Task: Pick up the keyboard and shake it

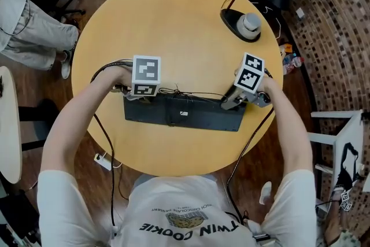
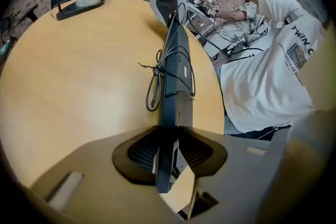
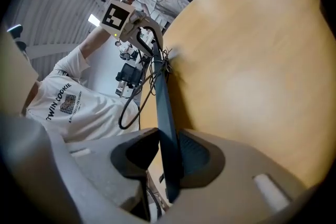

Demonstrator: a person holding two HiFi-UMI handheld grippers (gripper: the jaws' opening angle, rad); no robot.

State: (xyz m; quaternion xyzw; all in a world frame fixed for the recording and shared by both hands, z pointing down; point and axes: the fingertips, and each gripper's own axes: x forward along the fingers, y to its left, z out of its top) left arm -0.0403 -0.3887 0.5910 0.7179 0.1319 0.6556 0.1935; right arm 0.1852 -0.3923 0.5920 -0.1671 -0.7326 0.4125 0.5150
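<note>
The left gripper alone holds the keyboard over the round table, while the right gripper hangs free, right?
Not quite: the right gripper clamps the keyboard too, at its other end, as the right gripper view shows. The left gripper and round table are correct.

Keyboard [image 1: 191, 115] dark slate — table [image 1: 173, 20] honey-yellow wood; shirt [image 1: 191, 205] white, dark print.

Keyboard [image 1: 199, 115] keys face away, unseen; back label [image 1: 183, 114] too small to read; seated person [image 1: 26, 26] cut by left edge.
</note>
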